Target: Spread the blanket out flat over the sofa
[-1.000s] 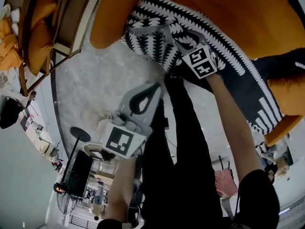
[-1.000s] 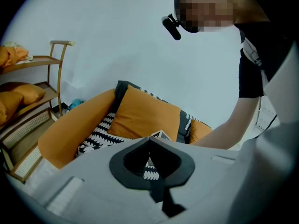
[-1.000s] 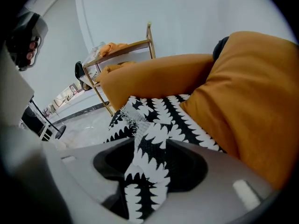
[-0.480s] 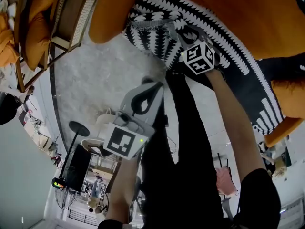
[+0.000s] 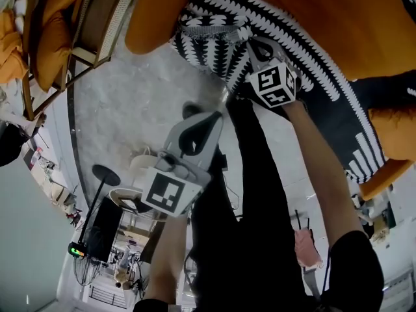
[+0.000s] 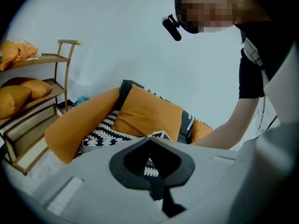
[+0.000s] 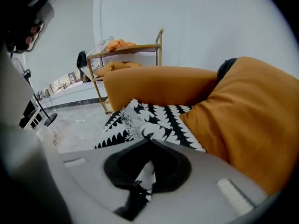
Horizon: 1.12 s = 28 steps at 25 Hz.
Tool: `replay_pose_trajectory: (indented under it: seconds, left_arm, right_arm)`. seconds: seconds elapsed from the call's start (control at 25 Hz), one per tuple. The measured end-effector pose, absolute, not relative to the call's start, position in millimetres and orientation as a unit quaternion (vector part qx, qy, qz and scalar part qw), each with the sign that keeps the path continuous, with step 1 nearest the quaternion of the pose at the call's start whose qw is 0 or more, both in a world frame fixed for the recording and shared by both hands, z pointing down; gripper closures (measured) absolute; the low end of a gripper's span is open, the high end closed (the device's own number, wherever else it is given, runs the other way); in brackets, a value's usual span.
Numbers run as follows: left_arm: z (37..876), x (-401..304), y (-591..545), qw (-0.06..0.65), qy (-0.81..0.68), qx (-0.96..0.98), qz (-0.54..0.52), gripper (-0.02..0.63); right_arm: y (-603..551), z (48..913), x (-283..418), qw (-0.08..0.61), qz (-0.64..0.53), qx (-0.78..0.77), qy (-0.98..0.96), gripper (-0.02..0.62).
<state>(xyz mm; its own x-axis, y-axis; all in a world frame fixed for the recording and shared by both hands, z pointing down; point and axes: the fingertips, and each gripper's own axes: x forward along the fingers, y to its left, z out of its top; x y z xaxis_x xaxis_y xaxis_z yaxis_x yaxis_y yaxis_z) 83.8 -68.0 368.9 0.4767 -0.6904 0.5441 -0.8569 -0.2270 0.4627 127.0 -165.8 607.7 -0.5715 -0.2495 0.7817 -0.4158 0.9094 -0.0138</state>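
A black-and-white patterned blanket lies bunched on the seat of an orange sofa, and its fringed edge hangs over the front. My right gripper sits at that front edge. Its jaws have just been closing and now pinch a fold of the blanket. My left gripper hovers over the floor in front of the sofa, away from the blanket. Its tips meet and nothing is between them.
An orange cushion leans on the blanket at the sofa's back. A brass rack holding orange cushions stands beside the sofa's arm. Marble floor lies in front, with a black round stand base and my dark-trousered legs.
The right gripper's jaws went from wide open to closed on the blanket's front edge, and the cloth there has bunched up slightly. The left gripper has stayed where it was.
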Motion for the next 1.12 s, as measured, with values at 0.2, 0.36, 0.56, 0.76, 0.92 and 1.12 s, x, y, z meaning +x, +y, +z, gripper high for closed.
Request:
replay_pose_trajectory:
  seconds: [0.2, 0.36, 0.56, 0.76, 0.92, 1.12]
  left_arm:
    - [364, 72, -60, 0.362, -0.508, 0.775, 0.105, 0.595]
    - [356, 58, -43, 0.353, -0.513, 0.775, 0.102, 0.595]
    - [357, 25, -17, 0.349, -0.511, 0.779, 0.100, 0.595]
    - [350, -10, 6, 0.337, -0.493, 0.795, 0.107, 0.595]
    - [340, -42, 28, 0.320, -0.472, 0.814, 0.111, 0.595]
    - [337, -90, 55, 0.314, -0.448, 0.830, 0.112, 0.595]
  right_arm:
    - [-153, 580, 107, 0.389, 0.098, 0.188, -0.896, 0.581]
    - [-130, 550, 86, 0.361, 0.096, 0.176, -0.910, 0.583]
    - [-94, 527, 51, 0.347, 0.099, 0.164, -0.918, 0.584]
    - [-61, 510, 13, 0.336, 0.107, 0.167, -0.921, 0.584]
    - [-31, 502, -16, 0.340, 0.116, 0.179, -0.916, 0.584]
    - [10, 510, -61, 0.348, 0.131, 0.185, -0.910, 0.584]
